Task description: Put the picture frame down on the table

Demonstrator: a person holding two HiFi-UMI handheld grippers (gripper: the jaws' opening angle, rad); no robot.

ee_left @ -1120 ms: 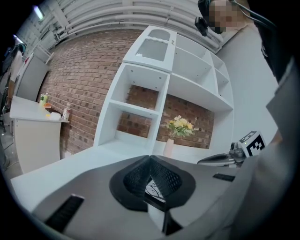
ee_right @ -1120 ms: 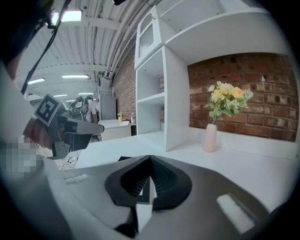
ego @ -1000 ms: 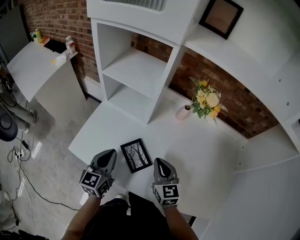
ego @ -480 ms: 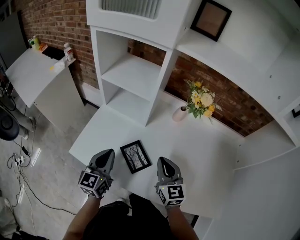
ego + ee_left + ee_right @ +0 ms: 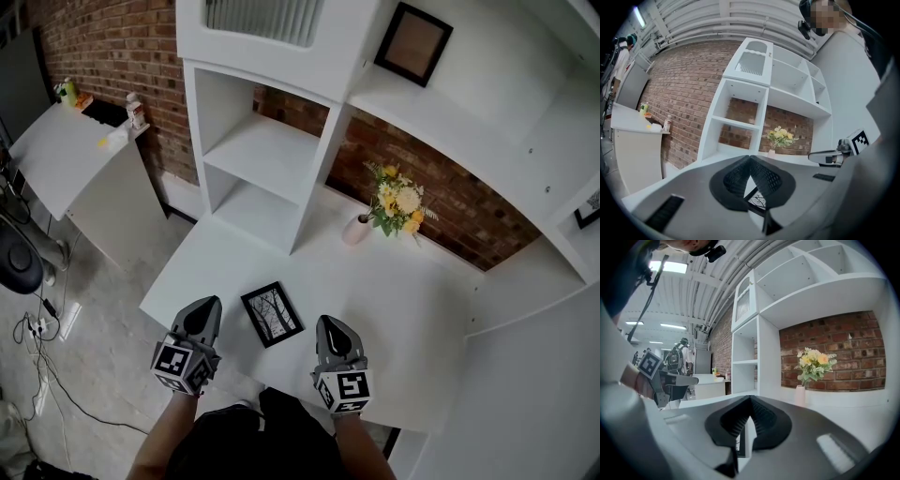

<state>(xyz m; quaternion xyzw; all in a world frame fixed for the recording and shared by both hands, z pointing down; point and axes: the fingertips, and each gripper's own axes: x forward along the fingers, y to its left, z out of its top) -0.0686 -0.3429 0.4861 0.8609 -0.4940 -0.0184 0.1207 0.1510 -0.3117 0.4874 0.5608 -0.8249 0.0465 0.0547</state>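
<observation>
A small black picture frame (image 5: 272,314) with a tree drawing lies flat on the white table (image 5: 403,300), near its front edge. My left gripper (image 5: 202,307) hovers just left of it, jaws shut and holding nothing. My right gripper (image 5: 331,327) hovers just right of it, also shut and empty. In the left gripper view the jaw tips (image 5: 750,158) meet, and a corner of the frame (image 5: 758,200) shows below them. The right gripper view shows its jaws (image 5: 750,398) closed too, with the frame's edge (image 5: 739,440) beneath.
A white vase of yellow flowers (image 5: 394,202) stands at the back of the table by the brick wall. White shelving (image 5: 272,141) rises at the back left, and a second frame (image 5: 413,44) sits on a high shelf. A tilted white side table (image 5: 66,145) is far left.
Both grippers have drifted slightly outward from the frame, the left one to the left. The frame has stayed flat on the table. The head view has tilted a little.
</observation>
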